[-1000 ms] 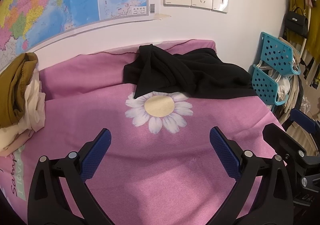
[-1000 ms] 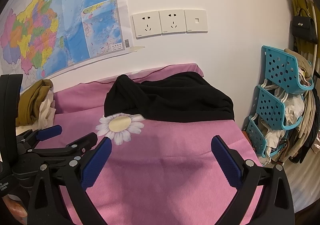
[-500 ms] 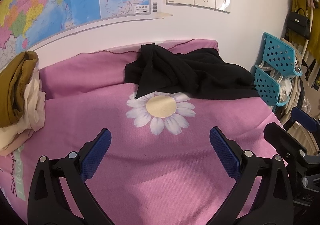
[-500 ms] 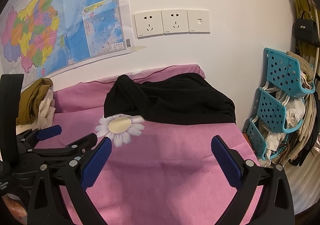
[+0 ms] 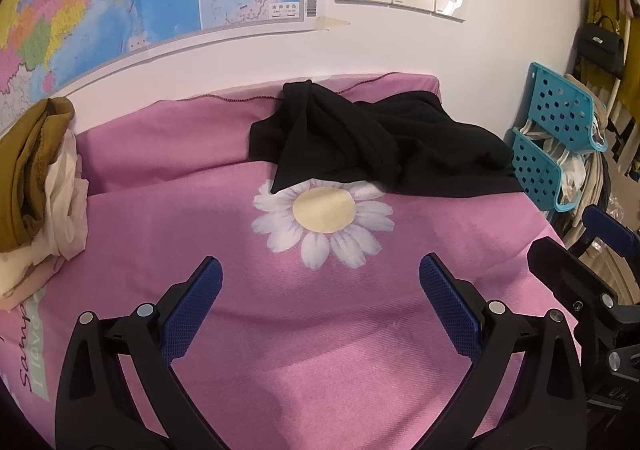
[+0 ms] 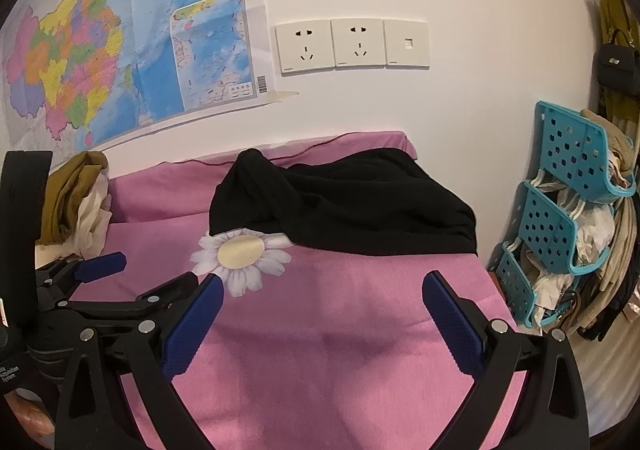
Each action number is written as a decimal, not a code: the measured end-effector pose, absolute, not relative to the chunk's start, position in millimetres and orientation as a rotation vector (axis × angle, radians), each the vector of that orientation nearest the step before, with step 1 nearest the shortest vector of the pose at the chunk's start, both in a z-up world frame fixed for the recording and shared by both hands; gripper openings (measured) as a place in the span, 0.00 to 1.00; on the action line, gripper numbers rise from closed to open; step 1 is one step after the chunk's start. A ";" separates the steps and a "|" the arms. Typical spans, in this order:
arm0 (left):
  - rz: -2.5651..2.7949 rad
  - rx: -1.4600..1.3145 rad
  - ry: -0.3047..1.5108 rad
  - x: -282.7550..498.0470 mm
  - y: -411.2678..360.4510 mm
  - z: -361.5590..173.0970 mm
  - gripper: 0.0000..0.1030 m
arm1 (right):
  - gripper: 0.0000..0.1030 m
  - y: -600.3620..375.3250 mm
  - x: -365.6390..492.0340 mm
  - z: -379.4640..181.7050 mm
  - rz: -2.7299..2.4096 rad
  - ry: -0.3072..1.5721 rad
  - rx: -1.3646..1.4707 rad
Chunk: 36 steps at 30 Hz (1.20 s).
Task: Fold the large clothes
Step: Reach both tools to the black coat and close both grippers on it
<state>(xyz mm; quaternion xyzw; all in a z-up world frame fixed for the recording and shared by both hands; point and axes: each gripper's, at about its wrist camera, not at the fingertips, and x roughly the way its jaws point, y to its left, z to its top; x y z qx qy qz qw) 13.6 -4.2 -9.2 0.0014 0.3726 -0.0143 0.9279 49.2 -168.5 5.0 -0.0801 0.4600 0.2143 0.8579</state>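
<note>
A crumpled black garment [image 5: 372,146] [image 6: 352,206] lies bunched at the far end of the pink cloth [image 5: 320,330] [image 6: 340,350], against the wall, its near edge over a printed daisy [image 5: 324,218] [image 6: 242,256]. My left gripper [image 5: 320,282] hovers open above the pink cloth, short of the daisy, with nothing between its blue pads. My right gripper [image 6: 320,298] is open too, empty, a good way short of the garment. The left gripper [image 6: 100,270] also shows at the left edge of the right wrist view.
A pile of mustard and cream clothes [image 5: 36,178] [image 6: 76,202] sits at the far left of the cloth. Teal plastic racks [image 5: 560,138] [image 6: 568,202] stuffed with clothes stand off the right edge. A map [image 6: 120,42] and wall sockets [image 6: 352,44] are behind.
Both grippers have eased slightly forward and up; the garment and daisy sit a little lower in view. Jaws stay open and the garment has not moved.
</note>
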 end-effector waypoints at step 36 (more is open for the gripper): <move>0.140 -0.097 0.912 86.3 82.9 -47.9 0.95 | 0.49 -33.5 169.5 -141.4 0.744 1.074 -0.707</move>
